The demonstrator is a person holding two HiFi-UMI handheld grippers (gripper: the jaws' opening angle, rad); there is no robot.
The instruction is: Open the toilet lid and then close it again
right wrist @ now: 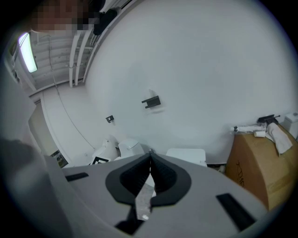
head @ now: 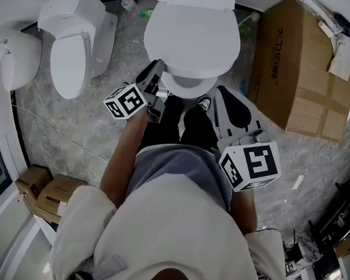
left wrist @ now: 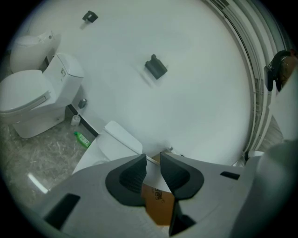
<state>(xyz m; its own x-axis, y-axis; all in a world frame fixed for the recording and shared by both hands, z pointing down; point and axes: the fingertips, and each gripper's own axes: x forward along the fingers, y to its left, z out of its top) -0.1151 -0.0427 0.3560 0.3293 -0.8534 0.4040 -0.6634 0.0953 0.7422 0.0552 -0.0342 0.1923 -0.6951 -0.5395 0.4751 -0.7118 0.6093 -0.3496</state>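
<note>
l gripper (left wrist: 152, 157) jaws narrowly apart, empty – r gripper (right wrist: 150, 158) jaws together – toilet lid (head: 192, 41) ahead

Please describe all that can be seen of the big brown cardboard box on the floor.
The cardboard box is large, brown and closed, with dark print on one face and paler tape strips. It stands on the grey marbled floor, right of the toilet that the person faces in the head view, and apart from it. A white cloth lies on its top.
</note>
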